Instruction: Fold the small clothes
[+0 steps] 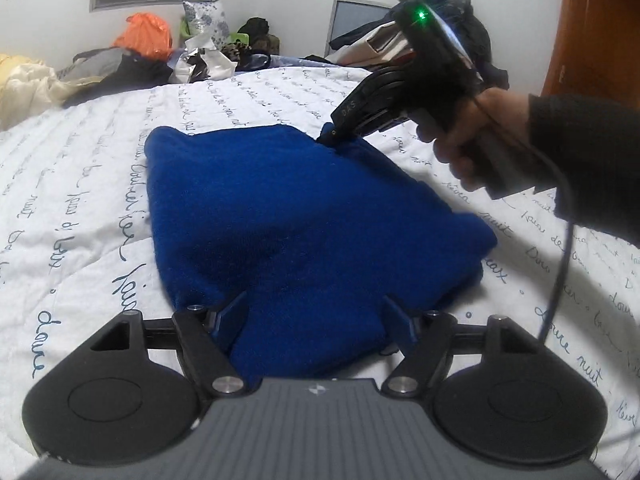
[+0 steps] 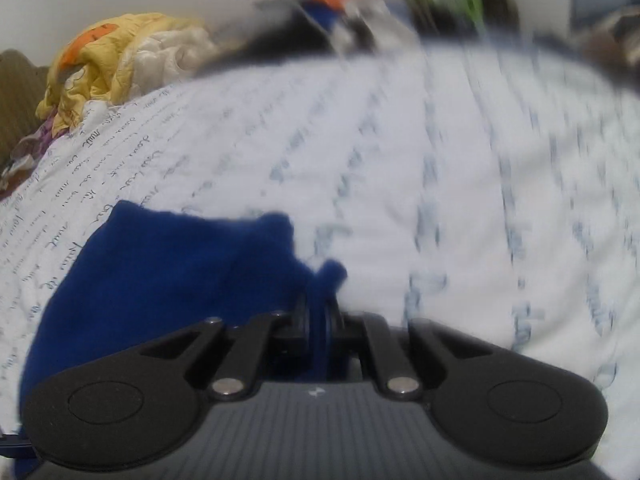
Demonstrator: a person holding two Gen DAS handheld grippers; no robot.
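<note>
The blue knit garment point(image 1: 280, 216) lies mid-frame on the quilt point(image 1: 80, 184) — soft, light, floppy. Your right gripper point(image 1: 326, 136) pinches its far corner; your left gripper point(image 1: 316, 316) gapes around the near edge — grip edges, not middles.

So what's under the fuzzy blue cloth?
The fuzzy blue cloth lies on a white quilted bedspread with blue handwriting. The part of the bedspread directly beneath it is covered, so anything there can't be seen.

Ahead of both sets of jaws the white quilt point(image 1: 100, 184) lies bare beyond the blue garment point(image 1: 280, 216), with piled clothes point(image 1: 132, 52) crowding its far edge.
</note>
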